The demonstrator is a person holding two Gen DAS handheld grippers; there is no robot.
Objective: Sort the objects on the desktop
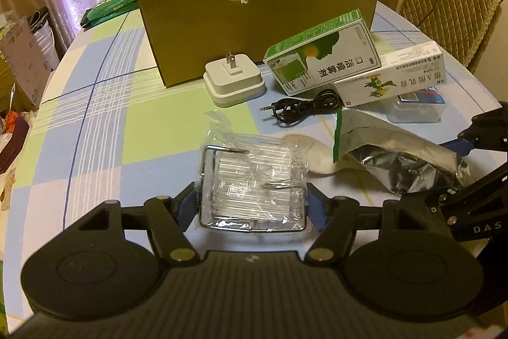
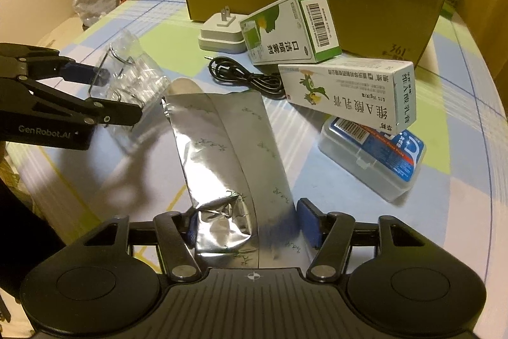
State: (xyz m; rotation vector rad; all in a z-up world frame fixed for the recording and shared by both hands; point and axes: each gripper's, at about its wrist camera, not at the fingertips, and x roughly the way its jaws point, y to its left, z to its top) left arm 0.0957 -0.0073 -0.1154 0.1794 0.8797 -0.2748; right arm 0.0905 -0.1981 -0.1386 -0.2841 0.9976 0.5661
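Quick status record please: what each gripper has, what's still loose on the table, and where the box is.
left gripper: jaws closed on the clear plastic packet with wire clips
right gripper: jaws around the silver foil pouch
loose on table: white plug adapter, black audio cable, green medicine box, white ointment box, clear floss case
cardboard box: open, behind the items, contents hidden
table: checked cloth

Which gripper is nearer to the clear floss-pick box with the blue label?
Right. The right gripper, gripping the silver foil pouch, sits just beside the floss-pick box. The left gripper, holding the plastic-wrapped packet, is farther off, beyond the pouch.
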